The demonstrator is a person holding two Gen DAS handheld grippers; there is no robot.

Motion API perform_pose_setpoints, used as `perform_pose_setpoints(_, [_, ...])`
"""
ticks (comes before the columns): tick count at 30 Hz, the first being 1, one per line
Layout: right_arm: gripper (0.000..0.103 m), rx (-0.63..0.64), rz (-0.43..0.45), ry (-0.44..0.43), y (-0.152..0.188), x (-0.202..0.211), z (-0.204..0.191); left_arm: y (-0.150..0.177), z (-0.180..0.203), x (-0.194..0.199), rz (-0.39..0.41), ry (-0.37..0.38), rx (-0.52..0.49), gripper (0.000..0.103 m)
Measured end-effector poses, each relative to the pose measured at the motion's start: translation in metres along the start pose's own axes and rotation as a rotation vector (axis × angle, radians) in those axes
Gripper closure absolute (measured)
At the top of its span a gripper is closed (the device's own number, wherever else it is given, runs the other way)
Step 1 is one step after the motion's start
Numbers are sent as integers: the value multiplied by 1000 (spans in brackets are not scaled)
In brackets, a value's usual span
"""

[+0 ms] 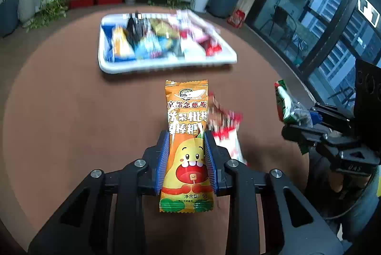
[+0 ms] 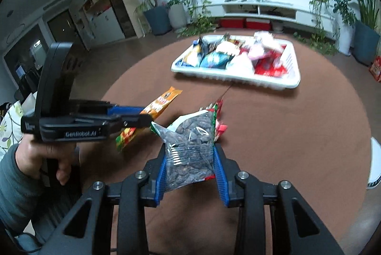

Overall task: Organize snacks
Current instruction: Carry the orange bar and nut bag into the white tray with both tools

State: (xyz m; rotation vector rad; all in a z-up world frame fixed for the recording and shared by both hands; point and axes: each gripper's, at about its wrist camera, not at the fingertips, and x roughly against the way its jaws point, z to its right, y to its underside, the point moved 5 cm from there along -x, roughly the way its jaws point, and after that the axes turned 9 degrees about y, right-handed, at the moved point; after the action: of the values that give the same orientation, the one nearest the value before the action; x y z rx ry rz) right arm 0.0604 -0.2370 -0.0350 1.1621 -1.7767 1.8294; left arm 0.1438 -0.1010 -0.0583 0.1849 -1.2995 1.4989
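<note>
My left gripper (image 1: 187, 155) is shut on an orange lollipop packet (image 1: 187, 126) with a cartoon pear, held upright above the brown round table (image 1: 71, 116). It also shows in the right wrist view (image 2: 162, 103). My right gripper (image 2: 189, 159) is shut on a clear packet of dark seeds (image 2: 190, 135) with a red and green edge; this packet shows at the right of the left wrist view (image 1: 285, 104). A white tray (image 1: 166, 63) full of snack packets sits at the far side of the table, also in the right wrist view (image 2: 238, 77).
A red and white snack packet (image 1: 226, 133) lies on the table just right of my left gripper. Potted plants (image 2: 154, 4), a white TV shelf (image 2: 262, 9) and a glass wall (image 1: 321, 23) surround the table. A white object (image 2: 375, 164) sits at the table's right edge.
</note>
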Motion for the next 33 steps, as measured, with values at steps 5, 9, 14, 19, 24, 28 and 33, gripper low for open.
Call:
perform_pose_setpoints(5, [65,0,84,47,-54,6,18,-51,-2,12,64,-19,-29,76])
perform_pose_setpoints(9, [65,-18,136,74,-102,-5,38,-101,-14,8,100,-35,-25,76])
perform_pose_setpoints(14, [65,-45,140,112,-152,-42,63,-149,-31,-13,106,-62,-18,76])
perform_pose_setpoints(19, [65,-19,111,161,-185,-93,76,-181,-52,-44,102,-94,-13,76])
perform_pose_setpoints(24, [65,21,71,217,-190,-134,82,-192,-69,-82,73,-112,-15,76])
perform_pose_setpoints(28, [65,45,53,242,-186,-152,83,-198,-81,-109,67,-112,-10,76])
perform_pose_setpoints(33, [65,62,30,267,-182,-170,83,-190,-89,-129,49,-128,-20,76])
